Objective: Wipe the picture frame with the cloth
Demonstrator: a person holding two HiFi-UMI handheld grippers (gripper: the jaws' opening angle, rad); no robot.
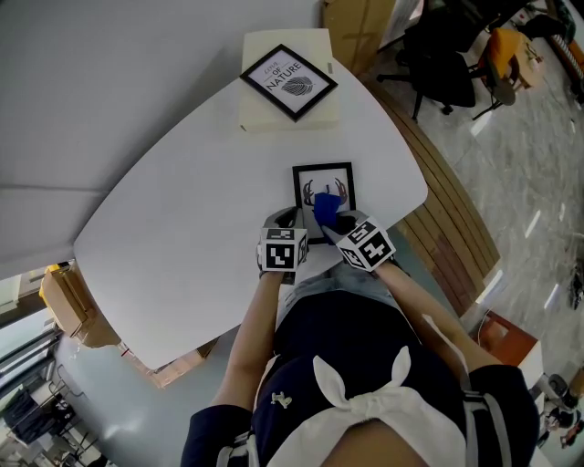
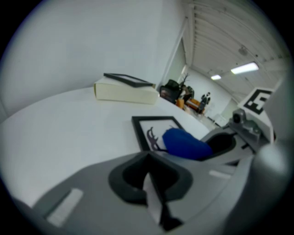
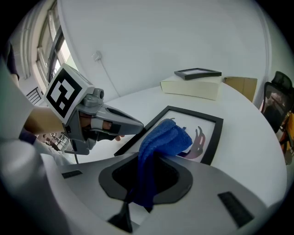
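A black picture frame (image 1: 323, 170) with an antler print lies flat on the white table (image 1: 182, 201), just ahead of both grippers. My right gripper (image 1: 334, 224) is shut on a blue cloth (image 1: 324, 209), whose bunched end rests on the frame's glass (image 3: 209, 127). In the right gripper view the cloth (image 3: 161, 138) rises from between the jaws. My left gripper (image 1: 288, 221) is shut, its tip (image 3: 136, 125) at the frame's near-left edge. In the left gripper view the cloth (image 2: 185, 143) covers part of the frame (image 2: 146, 121). Whether the left jaws pinch the frame is hidden.
A second black frame (image 1: 288, 80) lies on a cream box (image 1: 274, 117) at the table's far side. The table's curved right edge (image 1: 418, 179) is close to the frame. Beyond it stand office chairs (image 1: 447, 64) and a cardboard box (image 1: 358, 25).
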